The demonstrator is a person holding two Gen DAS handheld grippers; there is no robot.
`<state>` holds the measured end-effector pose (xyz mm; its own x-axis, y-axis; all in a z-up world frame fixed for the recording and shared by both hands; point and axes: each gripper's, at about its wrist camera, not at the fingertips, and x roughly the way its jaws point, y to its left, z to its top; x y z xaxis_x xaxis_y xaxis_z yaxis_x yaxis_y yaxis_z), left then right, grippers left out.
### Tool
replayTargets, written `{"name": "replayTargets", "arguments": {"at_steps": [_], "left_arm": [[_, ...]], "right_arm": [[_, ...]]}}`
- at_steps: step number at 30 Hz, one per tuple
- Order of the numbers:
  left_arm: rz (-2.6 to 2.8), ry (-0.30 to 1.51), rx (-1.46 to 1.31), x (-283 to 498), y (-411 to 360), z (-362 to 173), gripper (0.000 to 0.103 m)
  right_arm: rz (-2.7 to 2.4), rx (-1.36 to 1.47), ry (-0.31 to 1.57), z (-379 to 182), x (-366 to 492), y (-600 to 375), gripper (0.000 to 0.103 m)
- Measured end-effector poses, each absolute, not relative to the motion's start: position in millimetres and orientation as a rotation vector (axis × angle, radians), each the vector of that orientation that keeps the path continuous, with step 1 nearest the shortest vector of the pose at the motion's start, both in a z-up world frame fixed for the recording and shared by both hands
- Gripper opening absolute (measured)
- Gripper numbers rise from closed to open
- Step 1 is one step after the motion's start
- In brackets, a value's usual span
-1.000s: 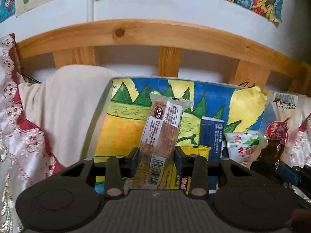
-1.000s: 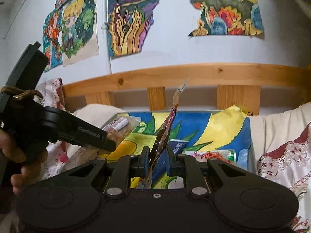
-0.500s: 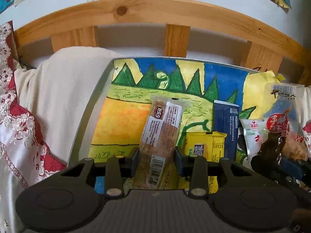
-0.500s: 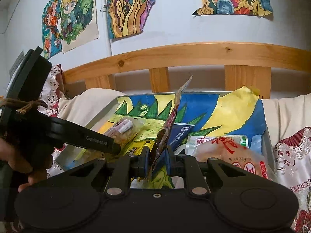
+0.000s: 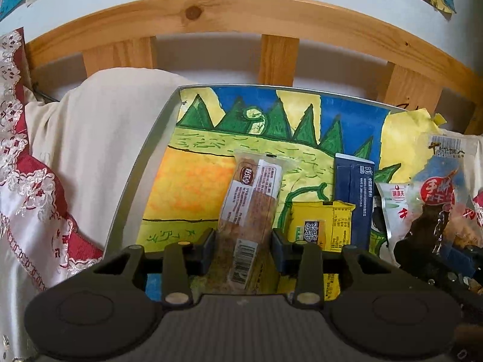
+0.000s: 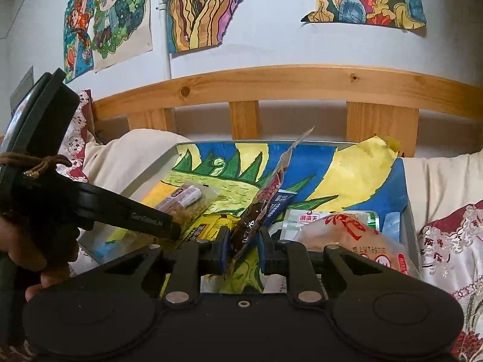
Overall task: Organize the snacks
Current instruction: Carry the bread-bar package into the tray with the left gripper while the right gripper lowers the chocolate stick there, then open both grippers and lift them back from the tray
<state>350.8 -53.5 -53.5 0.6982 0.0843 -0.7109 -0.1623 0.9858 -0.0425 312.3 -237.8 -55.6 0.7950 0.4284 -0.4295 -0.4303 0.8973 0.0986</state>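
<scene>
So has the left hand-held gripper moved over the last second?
Yes. The left hand-held gripper has come down toward the tray: the wooden headboard rail now sits higher in its view. Its jaws are opening around the cracker packet.

Left gripper (image 5: 244, 249) w/ jaws opening; clear-wrapped bar (image 5: 250, 208) lies between them on the painted tray (image 5: 142, 163), gaps visible both sides, so pads seem off it. Right of the bar: yellow pack (image 5: 320, 223), then navy box (image 5: 353, 199) just beside, then white pouch (image 5: 389, 208) and red-label bag (image 5: 437, 199) at far right. Cream cloth (image 5: 99, 138) left of tray, wood rail (image 5: 241, 15) beyond.
</scene>
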Motion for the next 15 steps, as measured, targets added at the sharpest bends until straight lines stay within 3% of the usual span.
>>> {"name": "replayTargets", "arguments": {"at_steps": [3,9,11,12,15], "left_arm": [[0.139,0.775,-0.123,347,-51,-52,0.064],[0.155,0.738,-0.157,337,-43,-45,0.08],[0.166,0.72,-0.167,332,-40,-42,0.083],[0.172,0.713,-0.174,330,-38,-40,0.084],[0.188,0.697,-0.196,324,-32,-34,0.089]], "right_arm": [[0.461,-0.018,0.462,-55,312,-236,0.028],[0.462,-0.041,0.451,-51,307,-232,0.048],[0.456,-0.049,0.438,-49,304,-231,0.065],[0.451,-0.051,0.428,-48,303,-232,0.069],[0.447,-0.047,0.413,-41,300,-234,0.071]]}}
